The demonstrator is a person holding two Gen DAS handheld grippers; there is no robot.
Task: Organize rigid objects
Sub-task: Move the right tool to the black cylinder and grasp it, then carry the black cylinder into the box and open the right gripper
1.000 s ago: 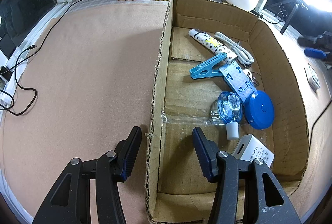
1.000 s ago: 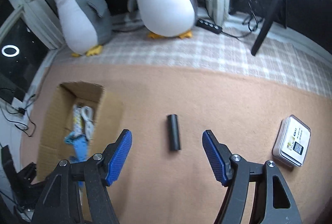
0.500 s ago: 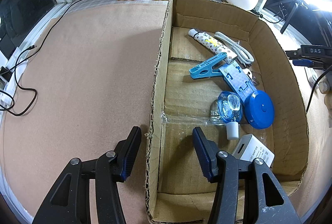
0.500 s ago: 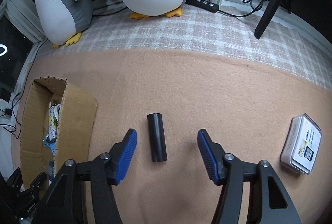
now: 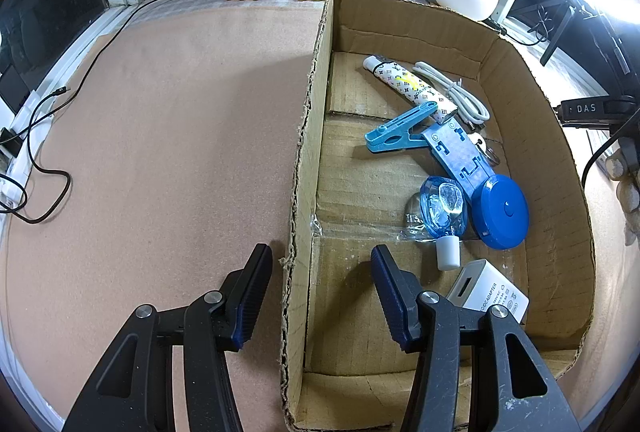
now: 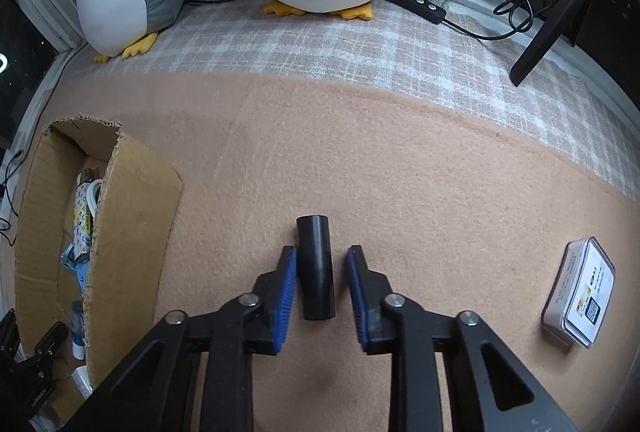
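The right gripper has its jaws narrow around the black cylinder lying on the tabletop, not clamped, so uneven closing could roll it away; the left gripper hangs wide open astride the cardboard box wall.

The cylinder lies on the mat, box to its left, tin to its right.
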